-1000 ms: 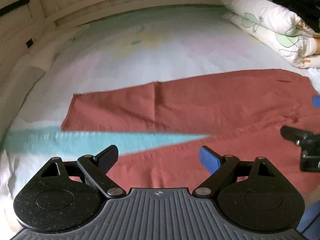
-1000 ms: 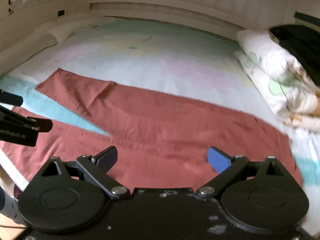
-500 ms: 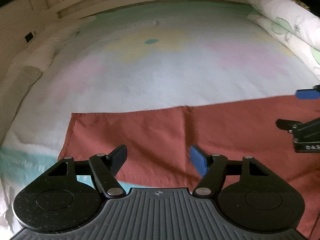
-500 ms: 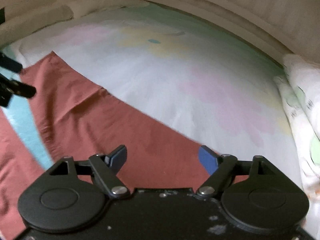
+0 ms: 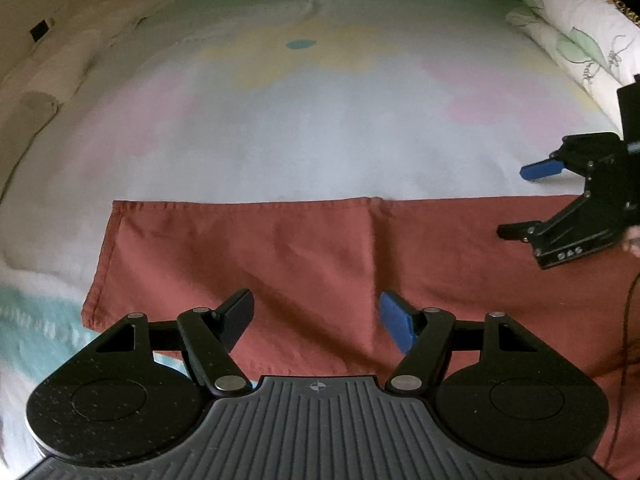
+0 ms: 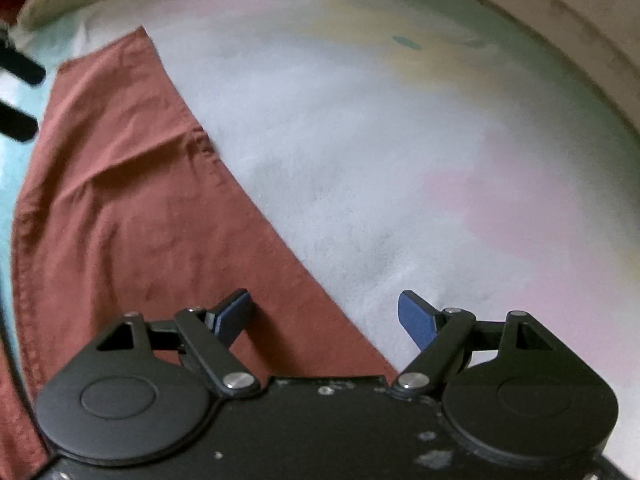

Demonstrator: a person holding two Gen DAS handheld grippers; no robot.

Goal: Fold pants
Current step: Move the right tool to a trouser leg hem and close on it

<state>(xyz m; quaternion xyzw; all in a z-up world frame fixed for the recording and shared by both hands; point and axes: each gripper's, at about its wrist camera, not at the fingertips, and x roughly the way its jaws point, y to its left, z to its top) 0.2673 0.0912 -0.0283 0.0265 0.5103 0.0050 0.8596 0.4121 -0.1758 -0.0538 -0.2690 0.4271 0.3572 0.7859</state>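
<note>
Hovering over pants on bedsheet: left gripper, fingers spread. Right gripper likewise spread, straddling pants edge.

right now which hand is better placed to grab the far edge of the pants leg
Right, probably. The right gripper is open with its fingers straddling the far edge of the red pants. The left gripper, also open, sits over mid-fabric, short of that edge.

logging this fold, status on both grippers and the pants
Left gripper open, over the pants. Right gripper open, straddling the far leg's edge. Pants flat on the bed sheet, ungripped. Nothing in the way.
</note>
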